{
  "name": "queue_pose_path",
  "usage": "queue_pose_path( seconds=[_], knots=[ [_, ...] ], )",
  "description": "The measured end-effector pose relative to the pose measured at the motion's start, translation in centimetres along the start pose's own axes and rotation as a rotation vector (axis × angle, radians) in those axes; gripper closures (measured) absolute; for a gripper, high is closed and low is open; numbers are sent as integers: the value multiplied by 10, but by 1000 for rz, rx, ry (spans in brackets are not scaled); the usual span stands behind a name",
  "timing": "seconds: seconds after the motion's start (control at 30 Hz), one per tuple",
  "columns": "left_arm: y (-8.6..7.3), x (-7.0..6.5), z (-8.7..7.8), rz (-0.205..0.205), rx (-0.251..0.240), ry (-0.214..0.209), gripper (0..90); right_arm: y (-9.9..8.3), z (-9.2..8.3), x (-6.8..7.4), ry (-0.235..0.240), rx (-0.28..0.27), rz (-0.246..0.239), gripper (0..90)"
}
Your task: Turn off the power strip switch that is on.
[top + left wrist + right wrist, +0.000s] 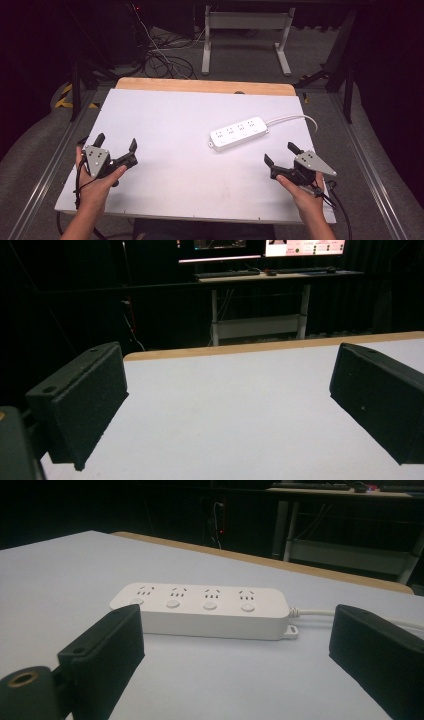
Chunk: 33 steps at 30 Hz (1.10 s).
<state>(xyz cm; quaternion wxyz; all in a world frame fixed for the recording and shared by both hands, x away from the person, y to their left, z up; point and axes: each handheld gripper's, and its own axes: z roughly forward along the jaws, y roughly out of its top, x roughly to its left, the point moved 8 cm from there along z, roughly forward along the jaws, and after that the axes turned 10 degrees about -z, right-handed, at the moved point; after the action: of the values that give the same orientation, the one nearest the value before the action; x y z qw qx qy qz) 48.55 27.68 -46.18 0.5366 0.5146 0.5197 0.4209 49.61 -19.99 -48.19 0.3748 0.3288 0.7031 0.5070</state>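
Two black two-jaw tools are present, one per hand. The left tool [116,144] sits at the near left of the desk with its jaws spread wide and nothing between them; in the left gripper view only bare white surface lies between its pads [80,405]. The right tool [280,152] sits at the near right, jaws likewise spread wide and holding nothing.

The left hand [95,185] and right hand [305,192] each grip a tool body from behind, forearms entering from the near edge, jaws aimed toward the far side.

One white four-outlet power strip [238,133] lies flat right of centre, just beyond the right tool and apart from it. In the right gripper view it lies across the gap between the jaws [202,609]. Its white cord [295,118] runs toward the right edge.

The flat white desk [165,150] has a wooden strip along its far edge. Beyond it is a dark room with grey floor, loose cables and a white-legged table frame [245,35].
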Motion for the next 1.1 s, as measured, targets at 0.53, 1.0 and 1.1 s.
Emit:
queue_pose_path(
  seconds=[0.53, 1.0, 1.1],
  knots=[
    [0, -1, 1, -2, 3, -4, 28, 1, -2, -3, -16, 2, 10, 226],
    [-1, -2, 2, -2, 8, -13, 31, 0, -8, 1, 101, 84, 82, 890],
    [-1, -2, 2, 0, 9, -15, 31, -2, -10, 2, 127, 162, 98, 900]
  ],
)
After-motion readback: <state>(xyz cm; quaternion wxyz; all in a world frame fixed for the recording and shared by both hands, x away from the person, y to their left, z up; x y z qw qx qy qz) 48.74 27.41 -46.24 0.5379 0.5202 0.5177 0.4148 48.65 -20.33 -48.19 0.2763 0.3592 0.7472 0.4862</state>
